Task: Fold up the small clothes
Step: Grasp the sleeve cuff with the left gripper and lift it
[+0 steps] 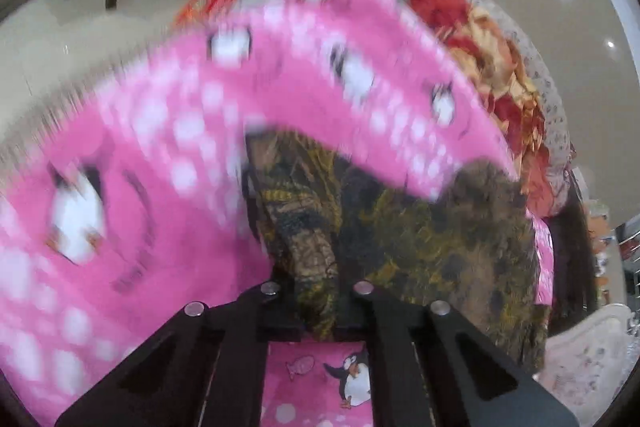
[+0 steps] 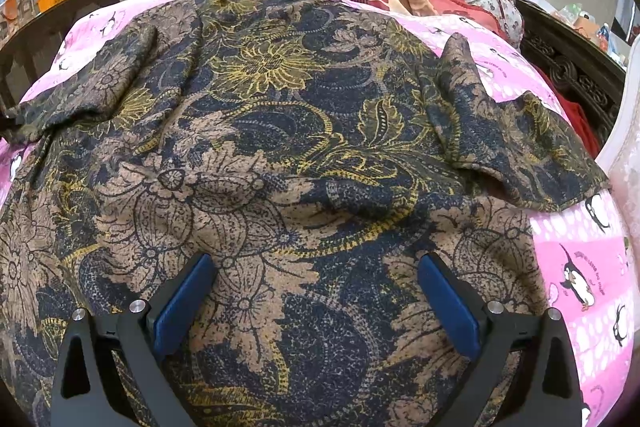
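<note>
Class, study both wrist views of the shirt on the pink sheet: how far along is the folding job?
Done: the patterned shirt lies spread on the pink penguin sheet, with no finished fold visible. In hand: the left gripper is shut on a bunched piece of the shirt, while the right gripper hangs open above the cloth, gripping nothing. Left: essentially all the folding.

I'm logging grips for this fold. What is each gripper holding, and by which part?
Left gripper: shut on a bunched fold of the dark floral garment; which part is unclear. Right gripper: open, holding nothing.
</note>
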Tool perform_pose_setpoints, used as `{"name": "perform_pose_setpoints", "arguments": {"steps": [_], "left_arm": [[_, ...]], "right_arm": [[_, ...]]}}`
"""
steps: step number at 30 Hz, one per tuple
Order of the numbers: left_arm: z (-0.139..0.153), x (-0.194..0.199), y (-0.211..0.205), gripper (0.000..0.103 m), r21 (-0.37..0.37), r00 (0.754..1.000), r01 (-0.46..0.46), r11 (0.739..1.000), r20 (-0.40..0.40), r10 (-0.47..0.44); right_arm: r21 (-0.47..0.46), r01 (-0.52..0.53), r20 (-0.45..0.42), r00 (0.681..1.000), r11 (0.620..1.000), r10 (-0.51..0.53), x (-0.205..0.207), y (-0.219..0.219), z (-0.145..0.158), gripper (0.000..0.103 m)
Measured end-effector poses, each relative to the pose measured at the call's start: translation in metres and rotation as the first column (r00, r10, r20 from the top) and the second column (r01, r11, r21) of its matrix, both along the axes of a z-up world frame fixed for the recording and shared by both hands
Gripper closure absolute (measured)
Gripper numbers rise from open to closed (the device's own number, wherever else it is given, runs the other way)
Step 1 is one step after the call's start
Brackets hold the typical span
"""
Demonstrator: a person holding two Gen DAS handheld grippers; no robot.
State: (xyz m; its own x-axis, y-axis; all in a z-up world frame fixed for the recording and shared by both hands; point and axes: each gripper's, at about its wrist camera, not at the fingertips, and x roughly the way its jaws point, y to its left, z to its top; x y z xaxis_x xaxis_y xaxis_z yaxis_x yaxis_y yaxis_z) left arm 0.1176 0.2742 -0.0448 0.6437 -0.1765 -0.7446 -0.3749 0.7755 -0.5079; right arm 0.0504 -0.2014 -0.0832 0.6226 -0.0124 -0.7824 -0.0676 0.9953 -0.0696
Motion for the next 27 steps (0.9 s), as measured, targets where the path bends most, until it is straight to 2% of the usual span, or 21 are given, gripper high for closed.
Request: {"name": "perform_pose_setpoints", "arguments": {"steps": [2, 6, 9, 12, 16, 19, 21, 23, 25, 27], "left_arm": [[0.045, -0.009, 0.017, 0.097, 0.099, 0.996, -0.051, 0.994, 0.077, 0.043], [0.123, -0.027, 0.054, 0.097, 0.228, 0.974, -0.143, 0.963, 0.205, 0.097], [0.155, -0.033, 0.071, 0.097, 0.281, 0.967, -0.167, 0.945, 0.234, 0.101], [0.166, -0.029, 0.066, 0.097, 0.295, 0.967, -0.143, 0.945, 0.244, 0.070], [0.164, -0.008, 0.019, 0.097, 0.273, 0.965, -0.040, 0.961, 0.260, -0.034], [0.154, 0.014, -0.048, 0.097, 0.272, 0.949, 0.099, 0.957, 0.264, -0.173], [0.137, 0.029, -0.104, 0.097, 0.279, 0.923, 0.219, 0.935, 0.253, -0.292], [0.107, 0.040, -0.160, 0.097, 0.259, 0.888, 0.339, 0.904, 0.230, -0.399], [0.077, 0.047, -0.199, 0.097, 0.246, 0.868, 0.409, 0.879, 0.190, -0.458], [0.036, 0.049, -0.231, 0.096, 0.211, 0.856, 0.467, 0.858, 0.134, -0.499]], "right_arm": [[-0.004, 0.001, 0.002, 1.000, 1.000, -0.001, 0.000, 0.000, 0.000, 0.000], [-0.013, 0.003, 0.003, 1.000, 1.000, -0.003, 0.000, 0.002, 0.000, 0.000], [-0.014, 0.004, 0.003, 1.000, 1.000, -0.004, -0.001, 0.002, 0.000, 0.000], [-0.014, 0.004, 0.004, 1.000, 1.000, -0.004, -0.001, 0.002, 0.000, 0.000], [-0.014, 0.005, 0.003, 1.000, 1.000, -0.005, -0.001, 0.002, -0.001, 0.000], [-0.012, 0.005, -0.011, 1.000, 1.000, -0.005, 0.000, 0.001, 0.000, 0.000], [-0.006, 0.005, -0.040, 0.999, 1.000, -0.005, 0.001, -0.001, 0.008, 0.000], [0.031, 0.022, -0.035, 0.999, 0.999, -0.021, 0.003, -0.006, 0.023, 0.000], [0.120, 0.032, 0.005, 0.999, 0.992, -0.033, 0.007, -0.014, 0.049, 0.000], [0.171, 0.007, 0.053, 0.998, 0.985, -0.016, 0.016, -0.015, 0.073, 0.000]]}}
